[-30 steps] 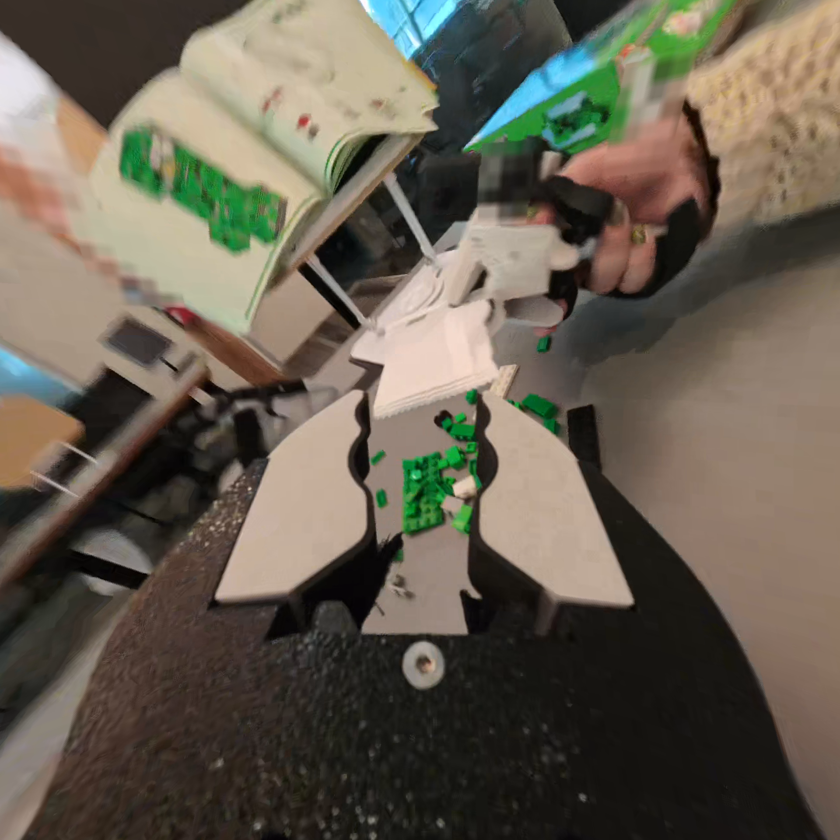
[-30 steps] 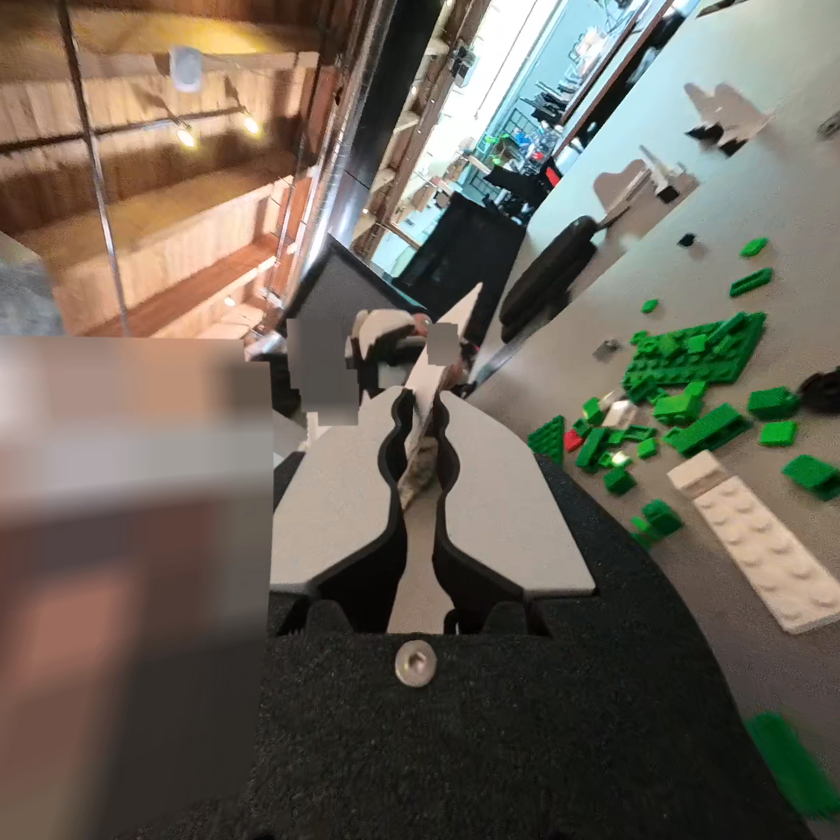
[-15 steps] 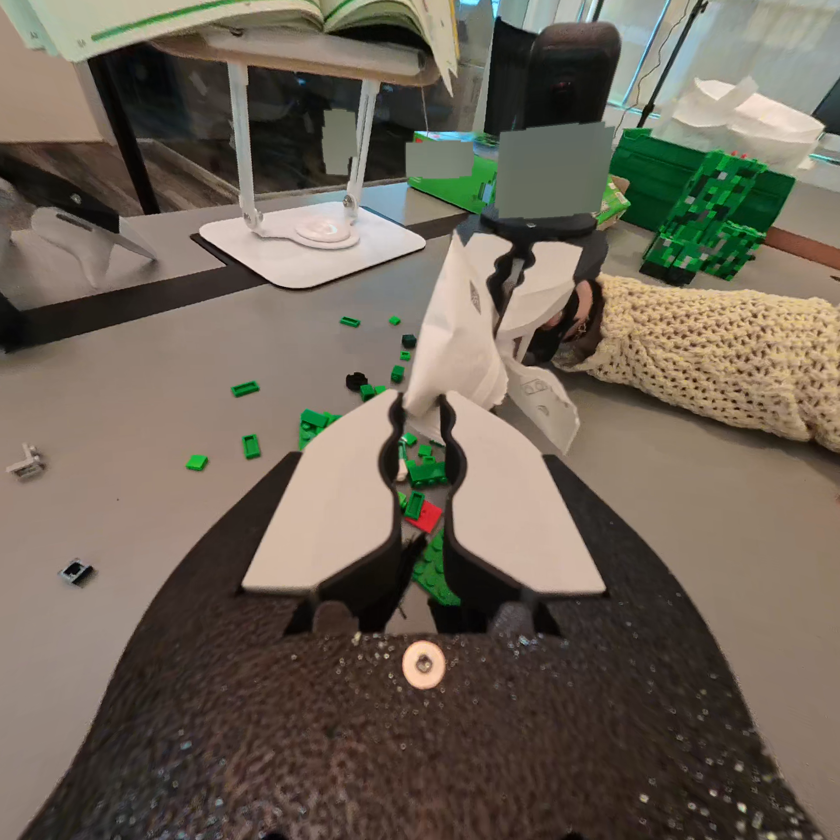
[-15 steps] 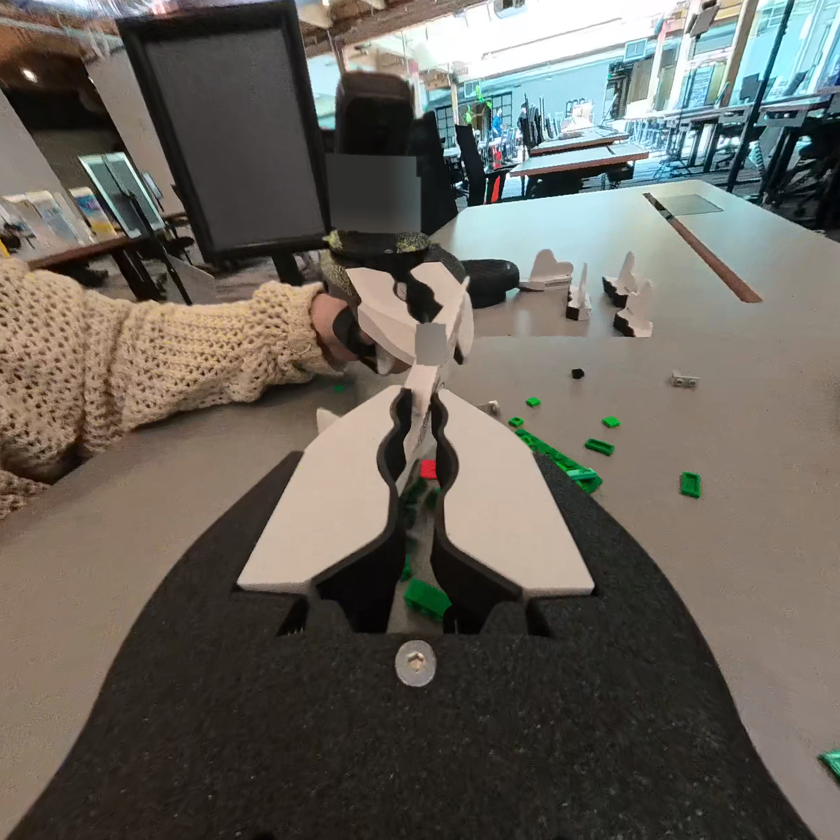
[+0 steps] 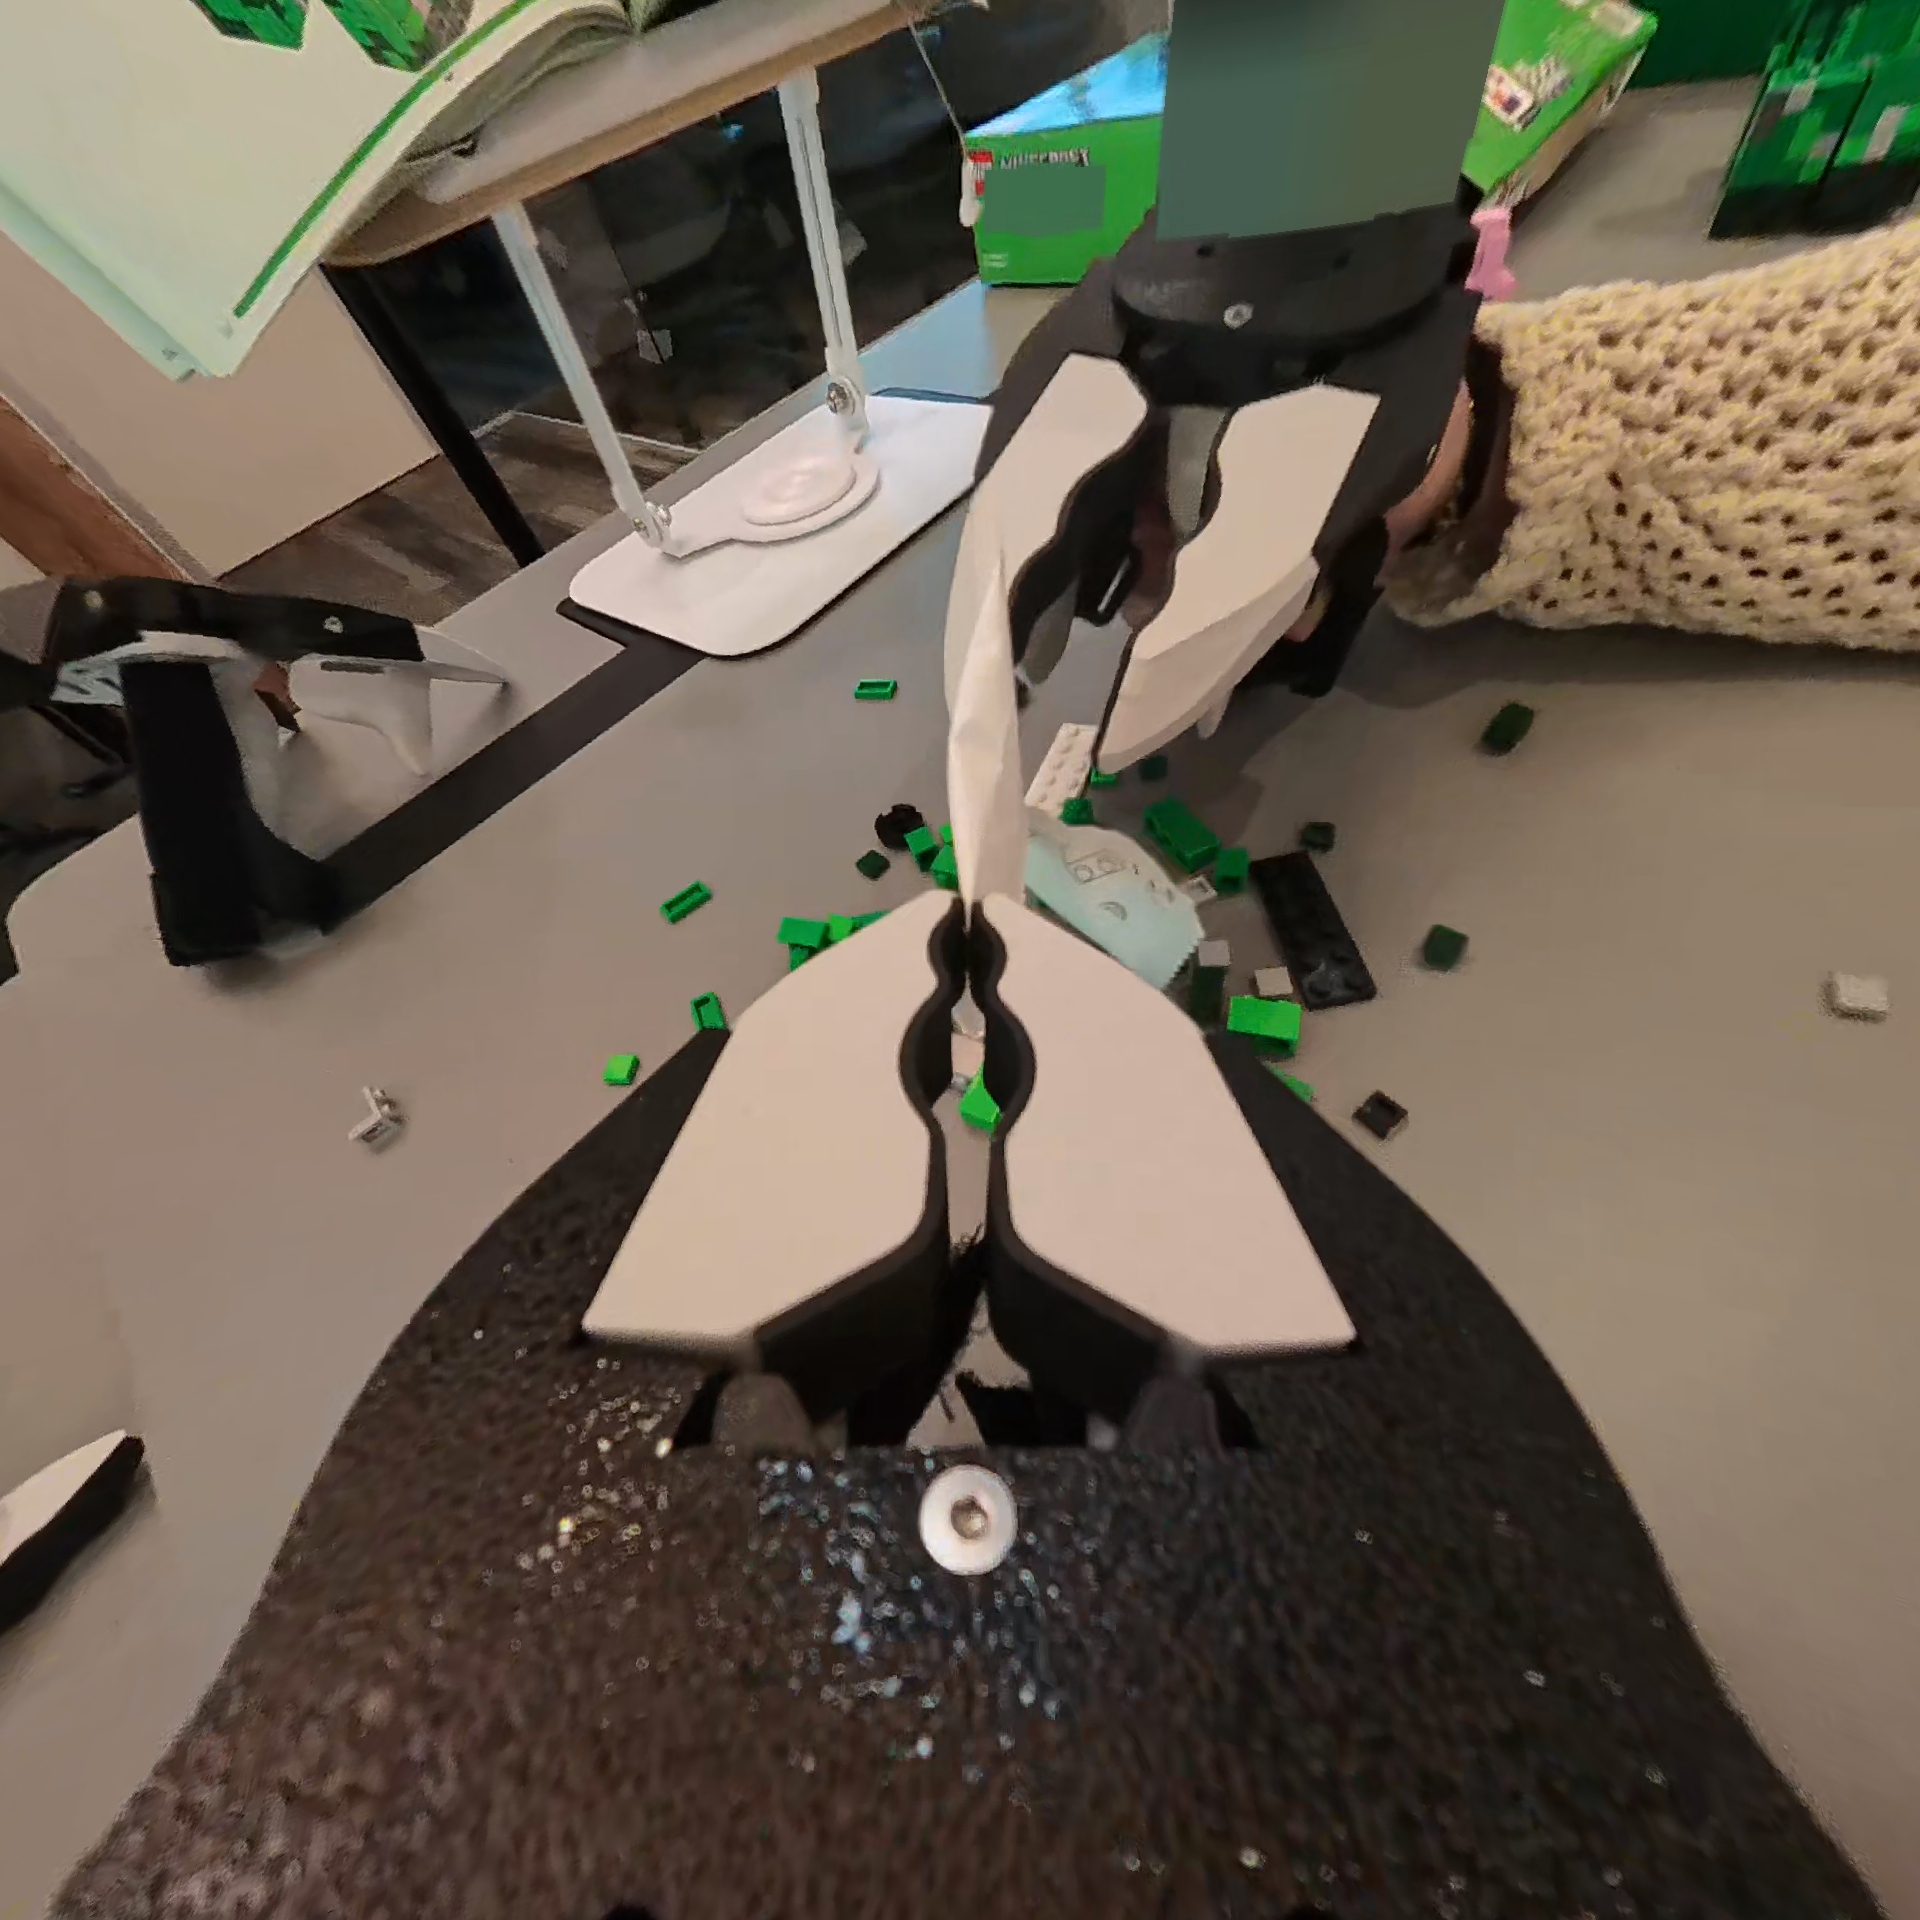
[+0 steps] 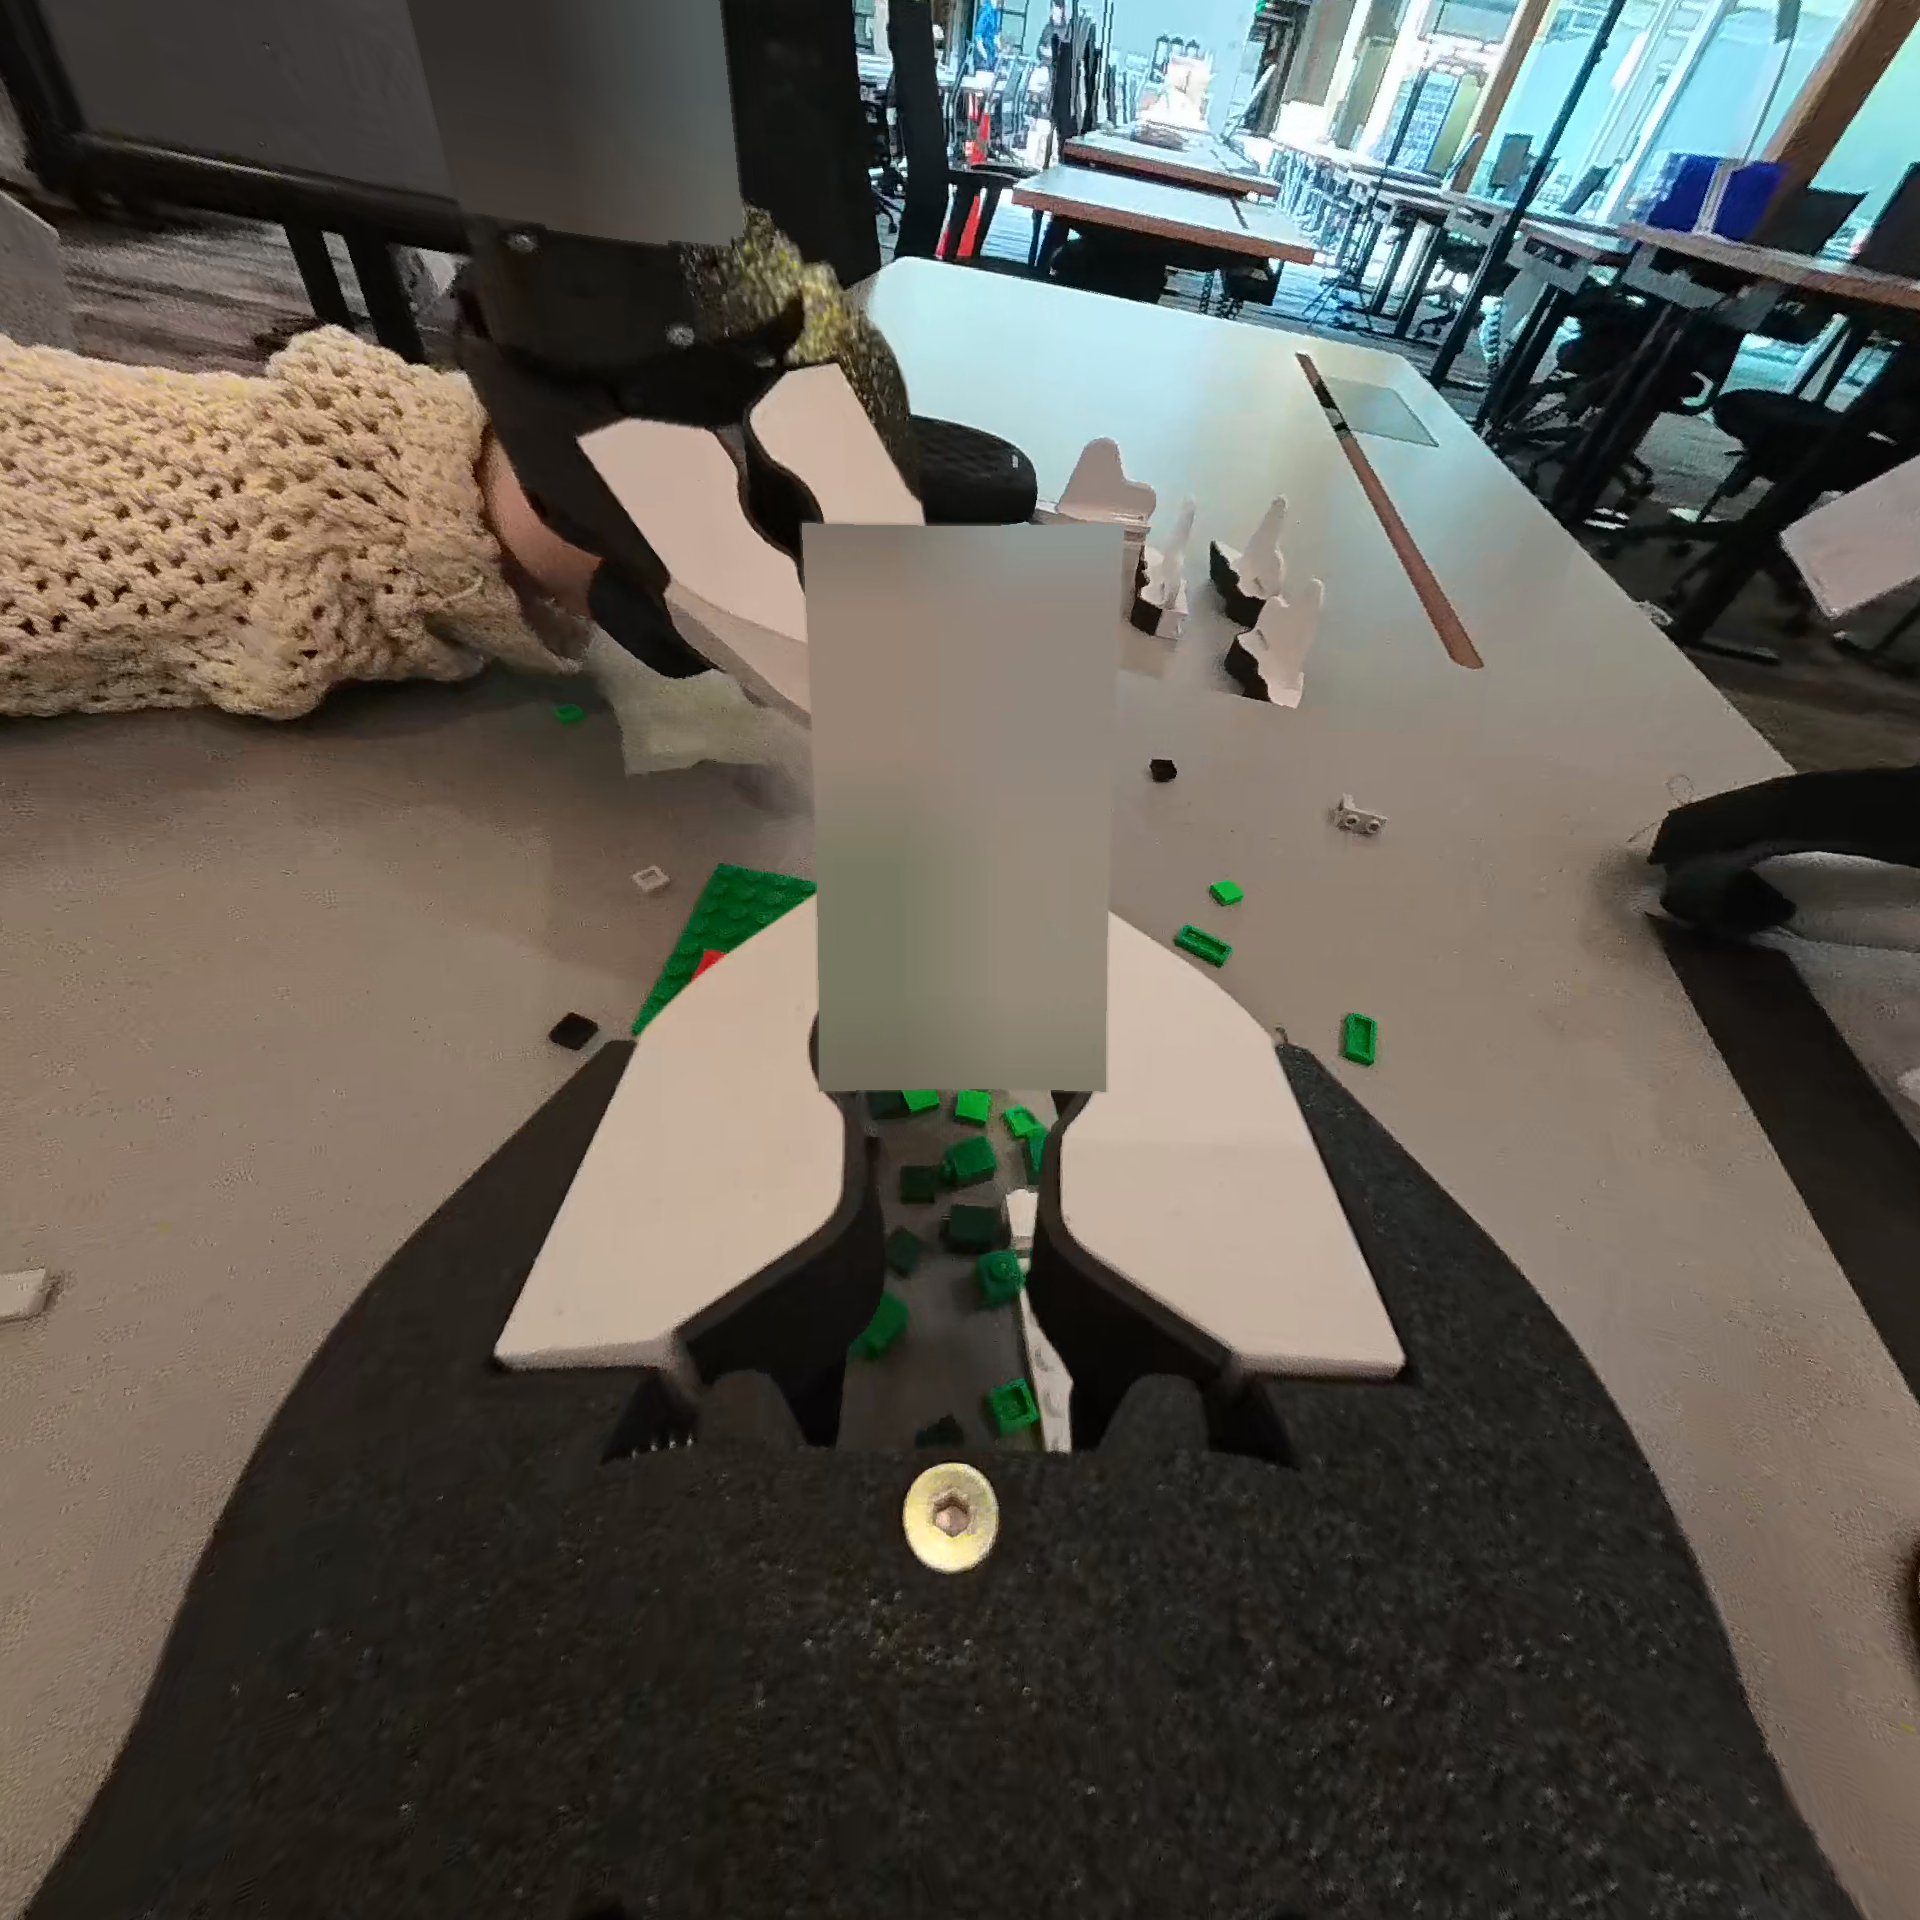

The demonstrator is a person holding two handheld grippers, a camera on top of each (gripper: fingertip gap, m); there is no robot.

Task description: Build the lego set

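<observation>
My left gripper (image 5: 971, 914) is shut on a white paper bag (image 5: 982, 727), seen edge-on and rising from its tips. My right gripper (image 6: 961, 914) is open with its jaws wide apart; a blur patch hides its tips. In the left wrist view it (image 5: 1060, 665) faces me just beyond the bag. Loose green bricks (image 6: 966, 1174) lie on the grey table under the right gripper. A green plate (image 6: 727, 925), a black plate (image 5: 1314, 935), a white plate (image 5: 1060, 764) and a torn piece of bag (image 5: 1112, 904) lie among them.
A white book stand (image 5: 769, 520) holds an open instruction book at the back left. A green box (image 5: 1070, 197) stands behind. Spare gripper fingers (image 6: 1226, 582) stand on the table. A black object (image 6: 1766, 852) lies at the right edge. Cream knitted sleeves (image 5: 1714, 447) rest on the table. The gap from one gripper's tips to the other's is roughly 5 cm. Left tips and right tips are each some 25 cm from the black object (image 6: 1766, 852). It is also in sight in the left wrist view (image 5: 257, 841).
My right gripper has opened and let go of the bag. My left gripper has closed tighter on it. Both grippers have come lower over the bricks.
</observation>
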